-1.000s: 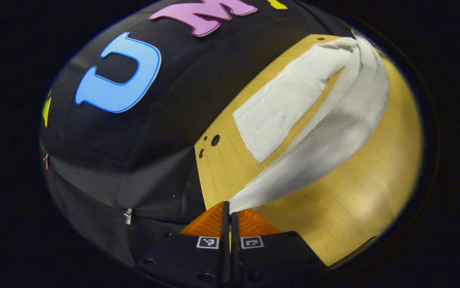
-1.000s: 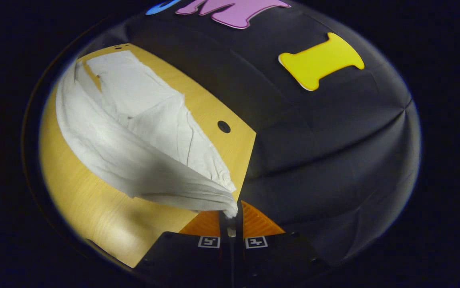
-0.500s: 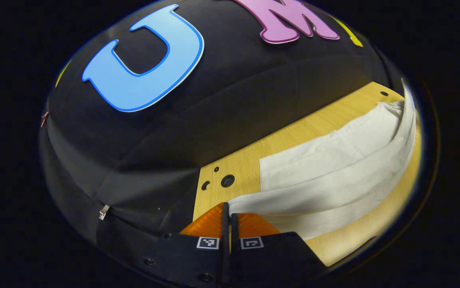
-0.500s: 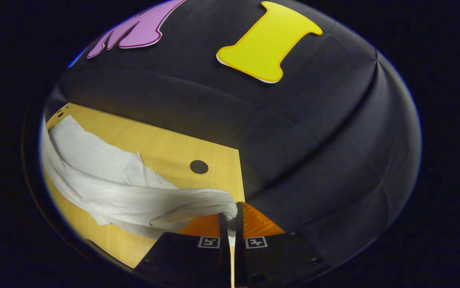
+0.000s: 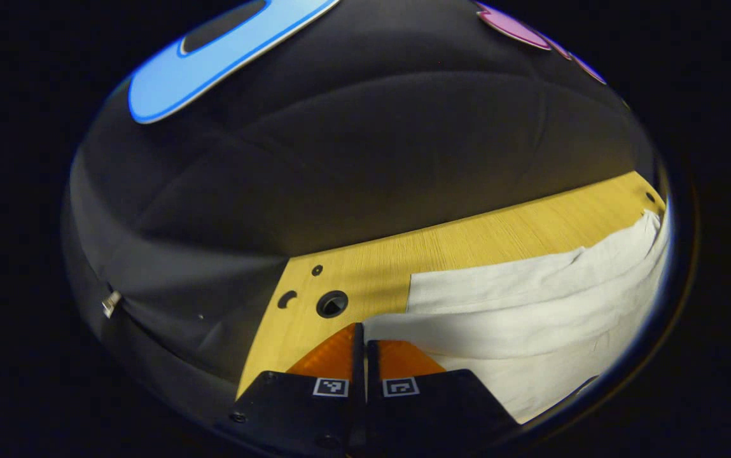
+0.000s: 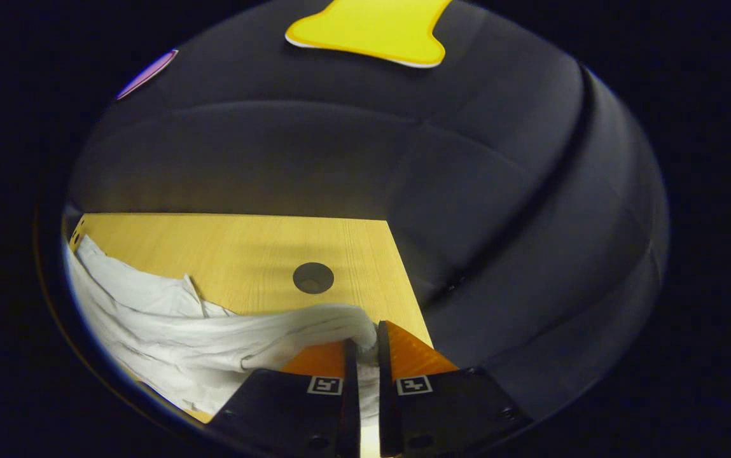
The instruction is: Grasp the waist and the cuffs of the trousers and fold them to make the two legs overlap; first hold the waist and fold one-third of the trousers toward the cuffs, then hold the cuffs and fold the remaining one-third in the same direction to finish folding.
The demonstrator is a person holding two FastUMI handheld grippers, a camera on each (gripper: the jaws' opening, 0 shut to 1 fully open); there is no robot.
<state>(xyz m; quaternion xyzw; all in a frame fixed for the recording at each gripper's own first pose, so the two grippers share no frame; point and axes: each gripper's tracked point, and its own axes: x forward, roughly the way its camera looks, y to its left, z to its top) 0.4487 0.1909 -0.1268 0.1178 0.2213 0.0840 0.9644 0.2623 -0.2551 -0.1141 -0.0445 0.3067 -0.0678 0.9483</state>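
A: Left tongs?
B: Clamped on the white trousers cuff, cloth trailing right over the wooden surface.
A: Right tongs?
B: Pinching the bunched waist, cloth spreading left.

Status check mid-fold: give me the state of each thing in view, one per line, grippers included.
left gripper: shut on the trousers, pinching an edge low over the table.
right gripper: shut on the trousers, cloth bunched between its fingers.
trousers: white, one leg lying flat, the held layer draped along it, rumpled near the right gripper.
table: wooden, bearing the trousers, round hole uncovered.
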